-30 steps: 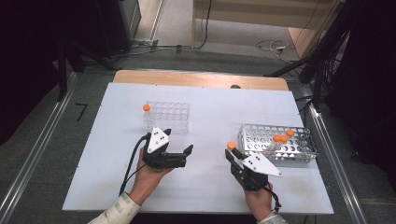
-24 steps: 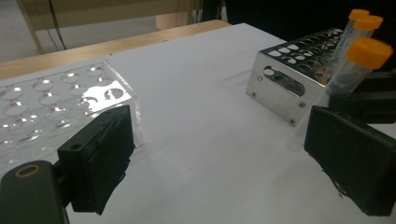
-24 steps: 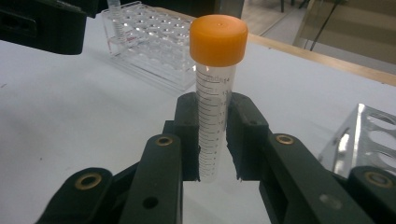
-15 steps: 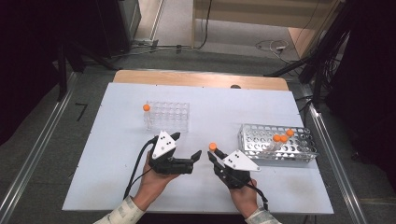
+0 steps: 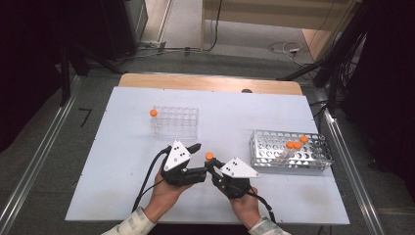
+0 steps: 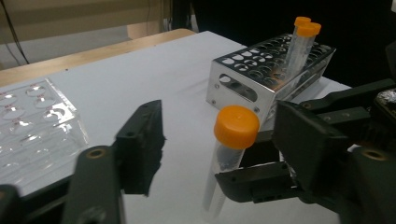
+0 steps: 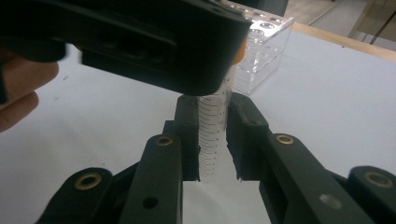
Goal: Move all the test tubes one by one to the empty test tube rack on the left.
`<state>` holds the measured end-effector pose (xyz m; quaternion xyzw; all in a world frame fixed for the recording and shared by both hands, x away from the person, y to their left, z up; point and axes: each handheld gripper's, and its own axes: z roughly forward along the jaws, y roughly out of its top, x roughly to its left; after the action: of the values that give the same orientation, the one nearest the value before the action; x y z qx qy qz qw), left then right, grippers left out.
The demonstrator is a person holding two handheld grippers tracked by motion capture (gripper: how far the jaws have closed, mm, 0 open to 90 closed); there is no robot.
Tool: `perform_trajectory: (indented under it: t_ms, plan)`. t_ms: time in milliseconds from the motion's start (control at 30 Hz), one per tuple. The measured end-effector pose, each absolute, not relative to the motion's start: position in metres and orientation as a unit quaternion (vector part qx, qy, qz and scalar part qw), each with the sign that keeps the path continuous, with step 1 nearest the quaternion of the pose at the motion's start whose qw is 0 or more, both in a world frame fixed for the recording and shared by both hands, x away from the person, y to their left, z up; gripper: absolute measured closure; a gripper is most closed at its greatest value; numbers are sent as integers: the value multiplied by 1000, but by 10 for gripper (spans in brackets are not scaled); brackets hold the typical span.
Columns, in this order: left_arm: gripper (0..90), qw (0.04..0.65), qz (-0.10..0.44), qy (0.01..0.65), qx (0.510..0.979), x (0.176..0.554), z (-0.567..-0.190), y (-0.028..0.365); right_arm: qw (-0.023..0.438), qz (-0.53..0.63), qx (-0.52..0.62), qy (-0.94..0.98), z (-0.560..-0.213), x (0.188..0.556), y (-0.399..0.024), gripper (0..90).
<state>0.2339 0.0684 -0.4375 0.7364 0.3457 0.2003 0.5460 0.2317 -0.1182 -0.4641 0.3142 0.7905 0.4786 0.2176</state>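
Tube [image 5: 209,157] with the orange cap sits upright between our two grippers, near the 6 o'clock edge of the white table [image 5: 122,196]. We hold its graduated body clamped between the jaws of the right gripper [image 7: 212,140], which are closed firmly on it. The left gripper [image 6: 212,140] stands wide open, one jaw on each side of the tube and neither touching it.

This appears to be a handover. To do it well, we centre the tube between the left jaws, close them on the clear wall below the cap, and confirm a firm hold before we release the right gripper. We keep the tube vertical throughout.

The clear rack [image 5: 176,121] lies at 11 o'clock from the grippers; the metal rack [image 5: 274,147] lies at 3 o'clock.
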Motion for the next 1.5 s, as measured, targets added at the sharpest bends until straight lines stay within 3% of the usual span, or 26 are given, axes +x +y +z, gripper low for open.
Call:
perform_trajectory:
  t_ms: [133, 400, 567, 933, 1500]
  plan:
    - [558, 550, 198, 339, 737, 233, -438, 68, 215, 481, 312, 791, -463, 230, -116, 726]
    - [682, 543, 199, 331, 746, 232, -440, 64, 216, 482, 312, 790, -463, 230, -117, 725]
    - [694, 542, 201, 332, 745, 232, -439, 65, 215, 482, 312, 790, -463, 231, -117, 717]
    - [699, 546, 213, 364, 724, 246, -433, 86, 205, 484, 319, 789, -459, 235, -126, 335]
    - [699, 548, 253, 427, 673, 280, -412, 135, 206, 476, 346, 782, -456, 231, -156, 162]
